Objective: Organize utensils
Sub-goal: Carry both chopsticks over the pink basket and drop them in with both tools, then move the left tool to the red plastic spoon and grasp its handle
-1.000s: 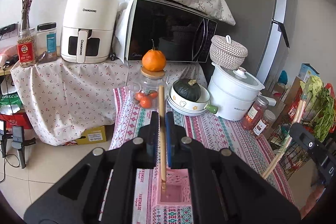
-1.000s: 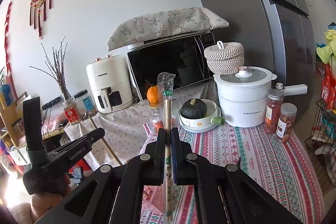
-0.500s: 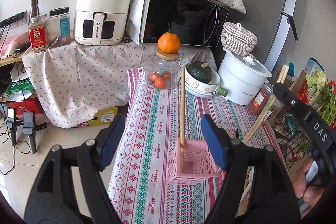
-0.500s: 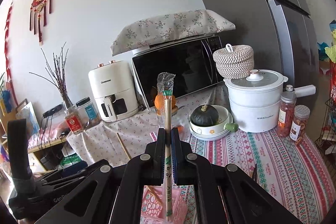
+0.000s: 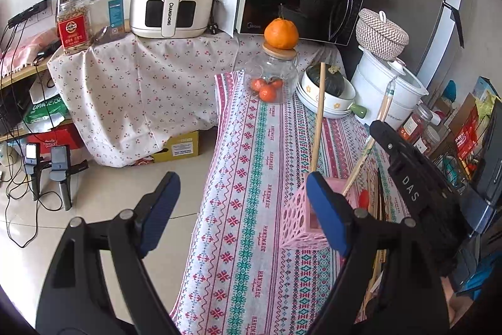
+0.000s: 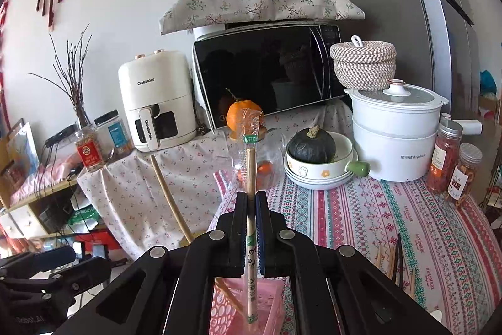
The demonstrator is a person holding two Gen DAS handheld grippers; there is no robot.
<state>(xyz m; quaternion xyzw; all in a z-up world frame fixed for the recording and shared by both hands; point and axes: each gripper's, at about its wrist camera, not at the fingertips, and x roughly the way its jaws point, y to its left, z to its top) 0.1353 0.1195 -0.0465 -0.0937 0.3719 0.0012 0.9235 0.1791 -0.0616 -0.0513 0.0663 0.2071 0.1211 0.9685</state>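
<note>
**Left wrist view: one chopstick in the holder, another gripped above it**

Left wrist view shows my left tool (image 5: 241, 209) with its jaws opening wide and nothing between them. Just past its right finger stands the pink holder (image 5: 298, 222) on the patterned surface (image 5: 251, 178), near that surface's right edge. A bare wooden chopstick (image 5: 318, 115) stands in the holder, leaning slightly, its top end in front of the bowl with the green squash (image 5: 326, 80). To the right, my right tool (image 5: 381, 127) comes in from the side with the wrapped chopsticks (image 5: 379, 118) slanting down toward the holder's opening.

From the right wrist view, my right tool (image 6: 251, 228) is clamped tight on the wrapped chopsticks (image 6: 251, 178), which stand upright between the pads; their lower end hangs inside the holder's (image 6: 269, 310) rim. More chopsticks (image 6: 392, 259) lie flat on the surface beside the holder, toward the right edge.
</note>
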